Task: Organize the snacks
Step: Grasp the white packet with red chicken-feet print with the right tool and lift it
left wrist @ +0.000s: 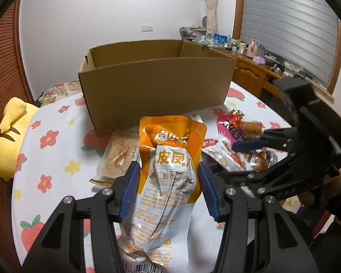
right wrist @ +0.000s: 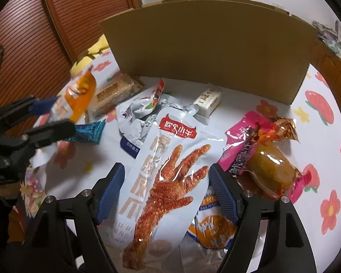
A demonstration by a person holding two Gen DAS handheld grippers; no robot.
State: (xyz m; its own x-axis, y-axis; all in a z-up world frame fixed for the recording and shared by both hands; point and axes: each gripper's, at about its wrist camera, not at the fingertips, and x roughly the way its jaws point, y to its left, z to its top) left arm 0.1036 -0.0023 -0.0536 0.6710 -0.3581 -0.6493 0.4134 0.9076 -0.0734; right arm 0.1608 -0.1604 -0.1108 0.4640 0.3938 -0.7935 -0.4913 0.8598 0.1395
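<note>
The left tool (left wrist: 168, 186), its blue pads closed on the sides of an orange-and-white foil snack pouch (left wrist: 168, 177), holds the pouch clear of the flower-print surface (left wrist: 56, 159), facing the open brown cardboard box (left wrist: 156, 84) at the far edge. The right tool (right wrist: 168, 193) hangs with jaws wide on either side of a pale pouch printed with a chicken foot (right wrist: 168, 170), its pads not pressing, over the pile of packets below the box's near wall. Carrying the orange pouch well likely means lifting it above the box's near rim before letting go, since the slack foil could catch there. A yellow plush toy (left wrist: 6, 141) lies by the left edge.
</note>
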